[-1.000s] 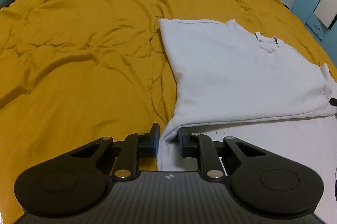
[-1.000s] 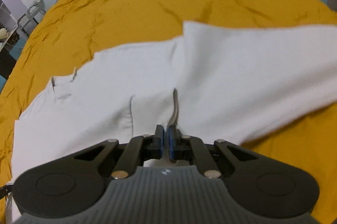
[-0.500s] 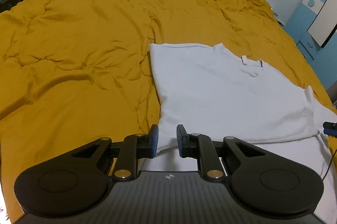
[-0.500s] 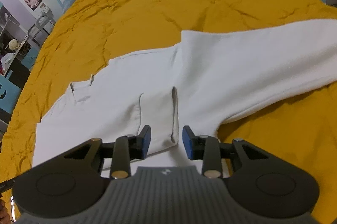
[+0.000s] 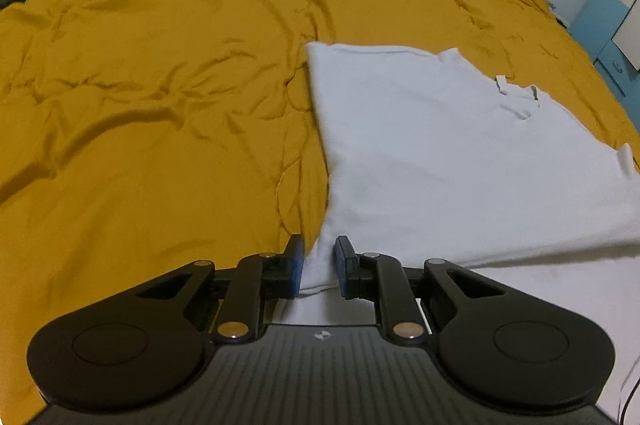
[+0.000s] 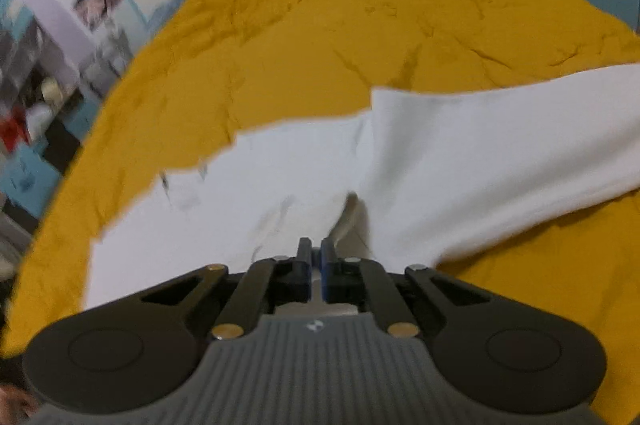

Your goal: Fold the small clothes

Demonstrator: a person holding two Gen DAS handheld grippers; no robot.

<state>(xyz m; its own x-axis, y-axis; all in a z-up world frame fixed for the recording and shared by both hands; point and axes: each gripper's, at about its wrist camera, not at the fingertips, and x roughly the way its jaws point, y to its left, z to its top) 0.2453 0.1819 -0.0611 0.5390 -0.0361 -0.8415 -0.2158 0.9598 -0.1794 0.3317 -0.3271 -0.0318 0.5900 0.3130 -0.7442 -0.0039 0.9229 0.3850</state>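
Half a second back your right gripper (image 6: pixel 316 265) had its blue pads spread over the sleeve; its jaws have just been closing and now pinch a fold of the white cotton T-shirt (image 5: pixel 440 161) between them, with that fold pulled up toward the camera. Your left gripper (image 5: pixel 319 267) was looking from a little farther off half a second ago; now it sits nearer the cloth again, much as it did a second ago, jaws at a narrow gap with the shirt's near corner bunched between the blue pads (image 5: pixel 297 265) and touching both. No container in either view; the shirt lies straight on the mustard-yellow quilted bedspread (image 5: pixel 160 105). One garment only, two grippers. From the left wrist view the shirt is folded over on itself: an upper layer with a straight left edge, a neck opening with a small tag loop toward the far right, and a lower layer showing beneath it at the near right. From the right wrist view, which is blurred, a broad white flap runs off to the right edge over the bedspread. Blue furniture and wall pictures ring the bed, too blurred to count.
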